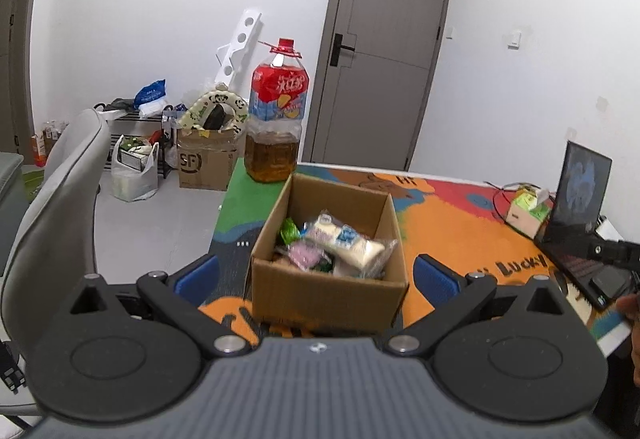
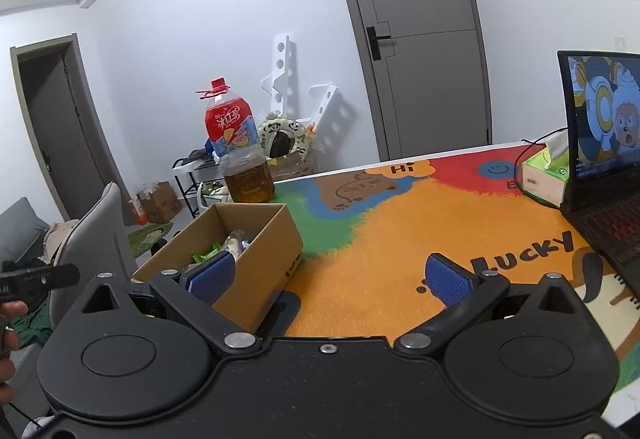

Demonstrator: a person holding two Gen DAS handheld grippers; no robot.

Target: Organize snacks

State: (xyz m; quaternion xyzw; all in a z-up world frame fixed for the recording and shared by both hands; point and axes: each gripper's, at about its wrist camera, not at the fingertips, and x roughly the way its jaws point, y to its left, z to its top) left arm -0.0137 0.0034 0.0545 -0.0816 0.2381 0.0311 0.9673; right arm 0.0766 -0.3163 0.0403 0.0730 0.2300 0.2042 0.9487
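An open cardboard box (image 1: 325, 291) stands on the colourful table mat and holds several wrapped snacks (image 1: 340, 245), among them a white-and-blue pack, a green one and a pink one. My left gripper (image 1: 316, 273) is open and empty, its blue pads on either side of the box's near wall. In the right wrist view the same box (image 2: 256, 259) sits at the left with snacks (image 2: 228, 249) inside. My right gripper (image 2: 328, 275) is open and empty over the orange mat, right of the box.
A large tea bottle (image 1: 276, 119) stands behind the box. A laptop (image 2: 600, 167) and a tissue box (image 2: 546, 175) are at the right. A grey chair (image 1: 52, 223) stands left of the table. Bags and cartons lie on the floor by the wall.
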